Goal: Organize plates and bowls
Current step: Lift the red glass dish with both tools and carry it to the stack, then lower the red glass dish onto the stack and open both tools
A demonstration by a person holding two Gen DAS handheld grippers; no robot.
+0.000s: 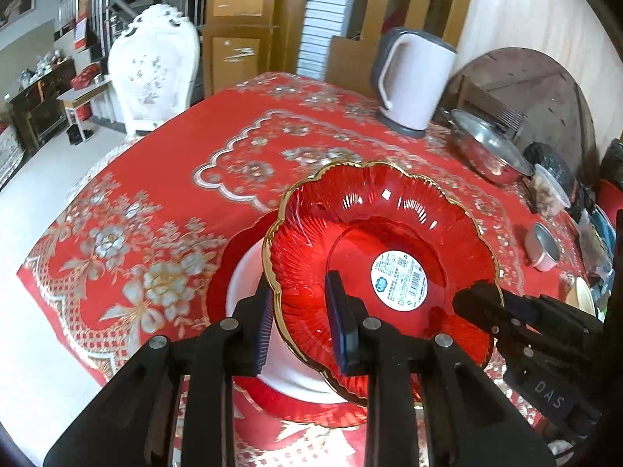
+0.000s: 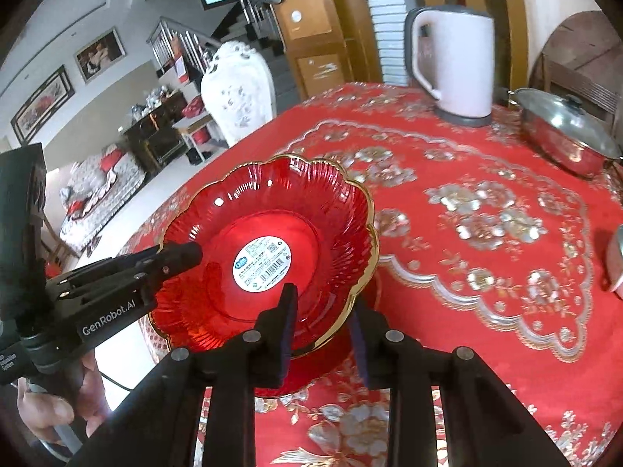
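The left tongs [image 1: 300, 323] and right tongs [image 2: 323, 323] each pinch the rim of the red bowl [image 1: 381, 241], hovering over a plate [image 1: 249, 284] on the bench [image 1: 155, 202]; stacking seems underway; next, lower it level and centred.

Red-clothed table [image 1: 163, 210] with kettle [image 1: 412, 81], lidded pot [image 1: 486, 148], plate [image 1: 233, 268].

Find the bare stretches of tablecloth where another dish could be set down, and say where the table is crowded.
Free: the tablecloth between the red glass bowl, the kettle and the lidded steel pot; also the cloth toward the white chair. Crowded: the edge beyond the pot, with small containers.
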